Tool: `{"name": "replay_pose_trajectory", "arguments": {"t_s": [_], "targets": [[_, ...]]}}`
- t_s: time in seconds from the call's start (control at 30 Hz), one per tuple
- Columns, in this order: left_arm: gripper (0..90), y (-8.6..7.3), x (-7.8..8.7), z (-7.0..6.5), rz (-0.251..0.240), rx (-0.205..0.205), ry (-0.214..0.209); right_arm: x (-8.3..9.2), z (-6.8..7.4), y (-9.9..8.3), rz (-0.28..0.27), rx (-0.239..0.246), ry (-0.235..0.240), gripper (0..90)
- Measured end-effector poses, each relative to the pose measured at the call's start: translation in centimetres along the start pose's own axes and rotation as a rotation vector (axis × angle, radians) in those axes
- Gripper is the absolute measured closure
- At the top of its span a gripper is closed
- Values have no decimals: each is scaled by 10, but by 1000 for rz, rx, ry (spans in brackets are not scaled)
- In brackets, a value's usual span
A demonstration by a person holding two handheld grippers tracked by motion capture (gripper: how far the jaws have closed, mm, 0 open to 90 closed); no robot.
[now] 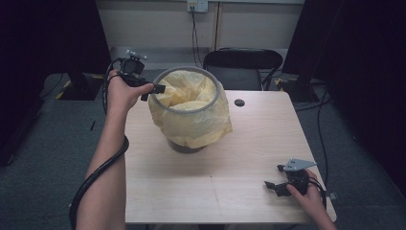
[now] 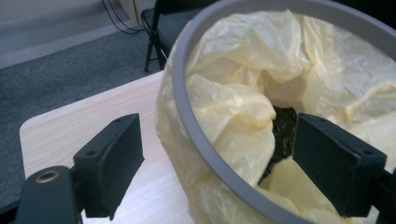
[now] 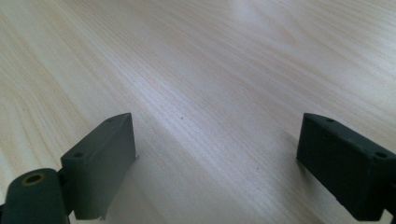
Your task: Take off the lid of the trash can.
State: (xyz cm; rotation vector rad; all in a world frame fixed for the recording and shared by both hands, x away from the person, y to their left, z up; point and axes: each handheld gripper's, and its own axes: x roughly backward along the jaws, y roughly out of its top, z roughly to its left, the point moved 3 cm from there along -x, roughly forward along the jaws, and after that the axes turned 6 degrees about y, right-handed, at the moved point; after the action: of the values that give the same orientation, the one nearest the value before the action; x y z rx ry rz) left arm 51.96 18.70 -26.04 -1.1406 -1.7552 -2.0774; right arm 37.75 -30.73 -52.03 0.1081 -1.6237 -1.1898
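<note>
The grey bin rim (image 2: 196, 140) is straddled by the spread left gripper (image 2: 217, 163), yellow liner (image 2: 233, 121) between. The right gripper (image 3: 217, 158) is held agape, lower right.

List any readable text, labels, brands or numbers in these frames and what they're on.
None can be read.
Yellow bag and grey bin rim: no print shows.
Left gripper and right gripper: plain black jaws, no marking shows.
Wall outlet: too small to tell whether it carries any text.
Table: bare wood grain, no label.
</note>
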Motion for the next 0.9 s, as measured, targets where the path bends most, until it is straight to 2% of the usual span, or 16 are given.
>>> {"name": "replay_pose_trajectory", "arguments": {"t_s": [0.13, 0.23, 0.3, 0.33, 0.4, 0.43, 0.47, 0.5, 0.53, 0.6, 0.67, 0.8, 0.9], "targets": [[160, 2, -6, 0, 10, -3, 15, 0, 0, 0, 0, 0, 1, 105], [192, 2, -11, 0, 20, 10, 43, 0, 0, 0, -2, -1, 1, 105], [263, 2, -11, 1, 24, 7, 59, 0, 0, 0, 0, -1, 1, 105], [263, 2, -13, 1, 13, 17, 79, 0, 0, 0, -2, -1, 1, 105], [329, 1, -12, 1, -3, 47, 106, 0, 0, 0, 0, -1, 0, 105], [365, 1, -12, 1, -9, 49, 111, 0, 0, 0, 0, -1, 1, 105], [397, 1, -12, 1, -16, 64, 135, 0, 0, 0, 0, -1, 1, 105], [456, 1, -11, 0, -7, 43, 149, 0, 0, 0, 0, 0, 0, 105], [520, 1, -11, 0, -7, 43, 149, 0, 0, 0, 0, 0, 0, 105], [511, 1, -12, -1, 2, 52, 176, 0, 0, 0, 0, 0, 0, 105], [579, 1, -13, -3, 22, 54, 171, 0, 0, 0, 0, 0, 0, 105], [570, -3, -22, -5, 53, 60, 190, 0, 0, 0, 1, -1, 0, 105], [590, -4, -26, -7, 60, 69, 184, 0, 0, 0, 1, -2, 1, 105]]}}
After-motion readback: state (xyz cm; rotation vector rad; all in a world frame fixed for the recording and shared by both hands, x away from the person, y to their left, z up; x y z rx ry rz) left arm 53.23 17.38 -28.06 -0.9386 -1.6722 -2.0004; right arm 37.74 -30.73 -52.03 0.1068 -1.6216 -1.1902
